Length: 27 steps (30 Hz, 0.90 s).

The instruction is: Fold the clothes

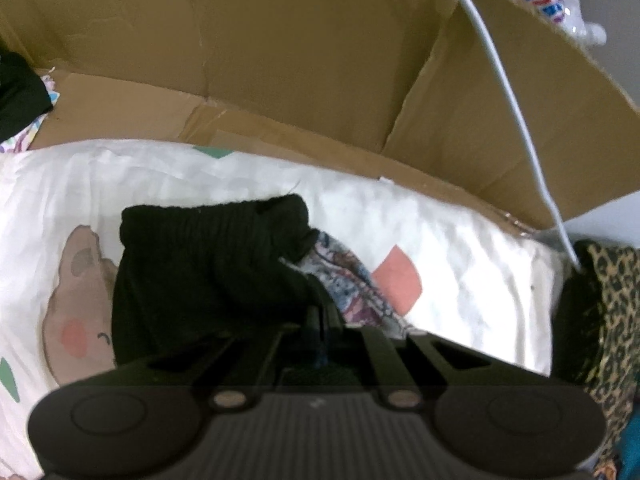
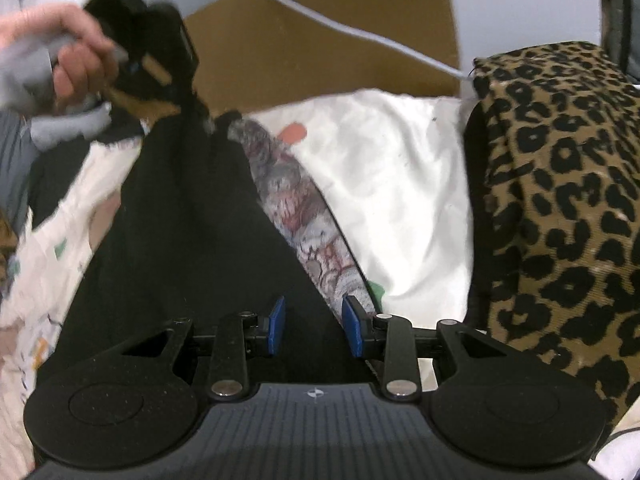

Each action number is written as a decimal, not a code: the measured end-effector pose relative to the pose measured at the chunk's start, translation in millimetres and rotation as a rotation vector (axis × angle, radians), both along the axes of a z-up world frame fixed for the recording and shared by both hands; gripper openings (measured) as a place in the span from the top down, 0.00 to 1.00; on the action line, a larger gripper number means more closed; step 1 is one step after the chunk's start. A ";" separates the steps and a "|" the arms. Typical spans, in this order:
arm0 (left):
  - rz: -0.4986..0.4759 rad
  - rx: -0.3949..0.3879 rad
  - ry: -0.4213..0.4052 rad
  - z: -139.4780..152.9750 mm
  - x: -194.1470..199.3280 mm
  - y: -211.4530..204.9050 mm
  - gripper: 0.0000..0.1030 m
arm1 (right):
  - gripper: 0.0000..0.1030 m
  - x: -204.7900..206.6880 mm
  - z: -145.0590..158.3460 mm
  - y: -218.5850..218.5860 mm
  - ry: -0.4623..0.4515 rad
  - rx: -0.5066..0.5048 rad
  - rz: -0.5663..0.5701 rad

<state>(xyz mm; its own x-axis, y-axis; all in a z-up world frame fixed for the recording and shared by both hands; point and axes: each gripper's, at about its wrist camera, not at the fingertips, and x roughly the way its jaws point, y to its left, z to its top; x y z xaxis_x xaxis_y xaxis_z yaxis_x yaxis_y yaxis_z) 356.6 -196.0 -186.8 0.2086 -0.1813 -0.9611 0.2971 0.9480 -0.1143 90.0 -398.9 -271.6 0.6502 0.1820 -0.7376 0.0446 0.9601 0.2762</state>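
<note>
Left wrist view: left gripper (image 1: 320, 320) closed tight, fingers pinched together on a fold of the black garment (image 1: 208, 272). Fabric bunched and lifted just ahead of the fingertips, ribbed edge uppermost, draped down over a white sheet (image 1: 460, 272) printed with pink and green shapes and a cartoon figure. Patterned cloth (image 1: 352, 280) peeking out from under the black garment, just to the right of the closed fingers. Cardboard box (image 1: 280, 60) standing open behind the sheet, white cable (image 1: 512, 96) running across it. Leopard-print fabric (image 1: 616, 320) at the right edge, well apart from the pinch.

Right wrist view: right gripper (image 2: 314, 328) partly open, blue pads (image 2: 277, 326) apart with nothing pressed between them. Hovering over the near part of the black garment (image 2: 192, 248), which spreads out directly ahead and under the fingers; contact with the fabric not clear. Same patterned cloth (image 2: 296, 208) showing as a strip along the garment's right edge, reaching down beside the right pad. Farther off, upper left, a hand (image 2: 68, 56) holding the left gripper (image 2: 160, 60), blurred, at the far end of the black garment. White sheet (image 2: 400, 184) to the right, leopard-print fabric (image 2: 560, 200) beyond it.
</note>
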 end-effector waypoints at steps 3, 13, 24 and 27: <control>0.016 -0.019 0.007 -0.9 2.9 4.5 0.99 | 0.74 1.6 -4.1 0.6 0.025 -0.015 -0.006; 0.038 -0.119 -0.049 18.1 0.2 13.6 0.99 | 1.00 -16.6 11.1 -9.9 -0.051 0.047 -0.070; 0.073 -0.200 -0.055 -6.5 4.6 0.2 0.99 | 1.00 -21.0 11.3 -21.1 -0.037 0.068 -0.173; 0.087 -0.223 -0.055 -19.5 6.5 -3.8 0.99 | 1.00 -20.1 8.6 -25.3 -0.018 0.068 -0.194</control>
